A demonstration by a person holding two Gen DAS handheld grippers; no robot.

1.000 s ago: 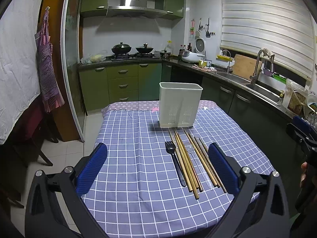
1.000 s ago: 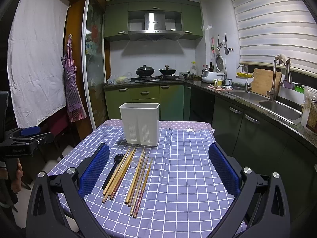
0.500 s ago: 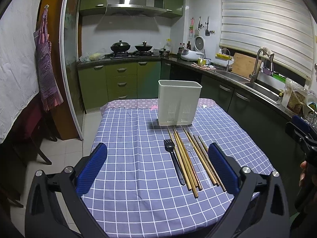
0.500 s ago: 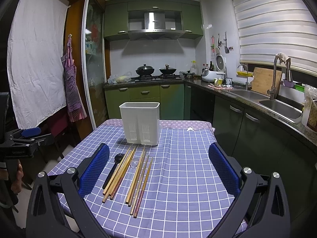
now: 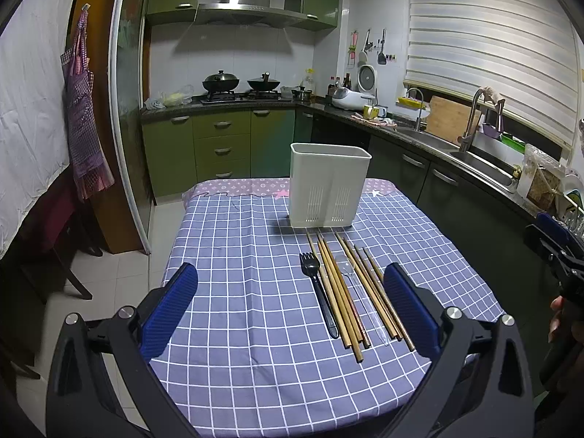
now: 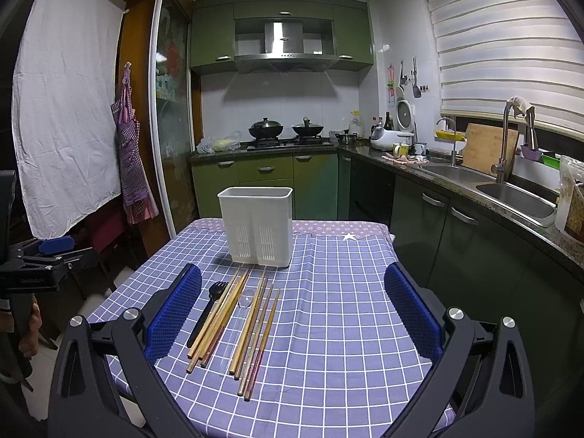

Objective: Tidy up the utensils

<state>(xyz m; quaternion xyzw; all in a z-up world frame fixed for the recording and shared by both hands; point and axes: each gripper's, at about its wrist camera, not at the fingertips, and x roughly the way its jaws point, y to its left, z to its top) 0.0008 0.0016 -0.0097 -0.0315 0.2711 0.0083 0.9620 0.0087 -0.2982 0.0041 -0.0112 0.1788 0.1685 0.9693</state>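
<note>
Kitchen table [image 5: 233, 314] under a purple checked cloth fills the ground ahead of both handheld grippers, and little separates this moment from the frames of a second and half a second ago: in the left wrist view the table and the white utensil holder [image 5: 329, 189] sit marginally lower and nearer the fingers than before, suggesting a slight tilt or drift of that tool, while the right wrist view is essentially unchanged. For the task, that reads as a pause before the first pick; nothing has been lifted and the holder appears empty, though its inside is not visible from this angle. The holder stands upright beyond the fingertips of both tools, at the far end of the loose row. Wooden chopsticks [image 5: 341, 290] lie side by side on the cloth between the holder and the grippers, running toward the camera. A black plastic fork [image 5: 319, 294] lies just beside them, on their left as the left gripper [image 5: 292, 310] sees it, tines toward the holder. A clear plastic spoon [image 6: 241, 323] rests among the chopsticks, hard to make out against the cloth. The left gripper's jaws are spread wide with nothing between them; the right gripper [image 6: 294, 314] is likewise wide apart and empty-handed, the utensils nearest its left finger.
</note>
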